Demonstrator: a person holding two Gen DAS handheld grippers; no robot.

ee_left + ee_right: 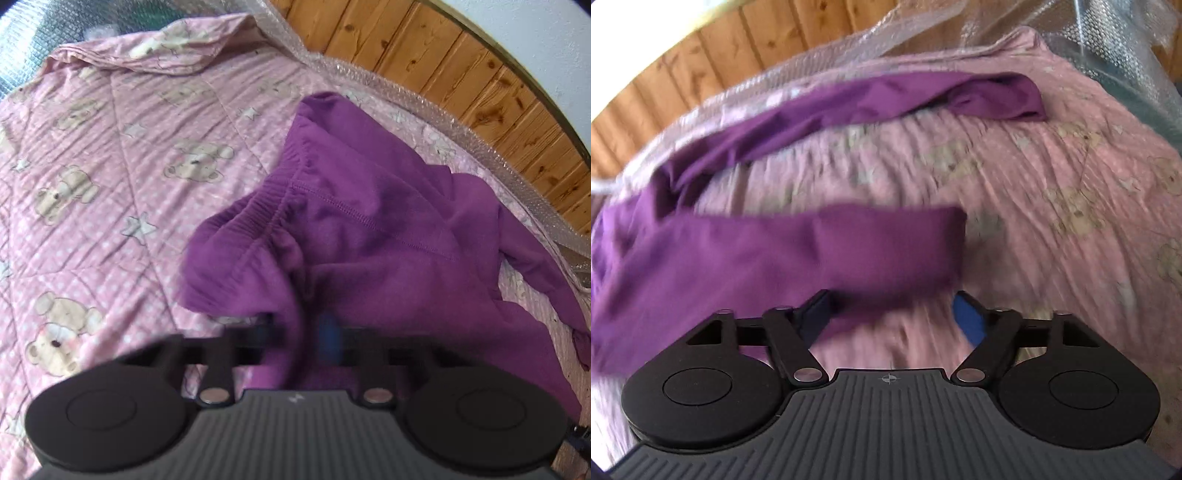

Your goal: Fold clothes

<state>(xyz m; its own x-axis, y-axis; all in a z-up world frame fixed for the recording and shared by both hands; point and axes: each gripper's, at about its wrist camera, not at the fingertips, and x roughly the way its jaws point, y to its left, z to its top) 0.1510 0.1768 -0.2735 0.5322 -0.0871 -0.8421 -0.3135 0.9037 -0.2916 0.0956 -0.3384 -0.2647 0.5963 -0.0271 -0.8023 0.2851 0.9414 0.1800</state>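
- pink quilt (pixel 110 192) with teddy bear and star print covers the bed, fills most of both views; wrinkled, far corner bunched up
- bubble wrap (pixel 424 99) runs along the quilt's far edge, between quilt and wood-panel wall (pixel 461 66)
- purple sweatpants (pixel 369 229) lie on the quilt, on the side near the wall; in the left wrist view the ribbed elastic waistband (pixel 266 218) is lifted and bunched, fabric drapes down toward the camera
- right wrist view: two purple legs spread apart, far leg (pixel 886 99) stretched along the bubble-wrap edge, near leg (pixel 812 251) lying across the quilt just ahead of the gripper; view is motion-blurred
- left gripper (pixel 295 332): fingers drawn close together and pinching a fold of the purple sweatpants; cloth hangs over and between them, hides most of the fingers, only a blue pad (pixel 328 332) shows through, blurred
- right gripper (pixel 890 314): fingers spread wide, nothing between them but bare quilt; left finger (pixel 816 314) sits against the edge of the near leg, cloth overlapping its tip; blue pad on the right finger (pixel 971 317) is over quilt only, clear of the cloth
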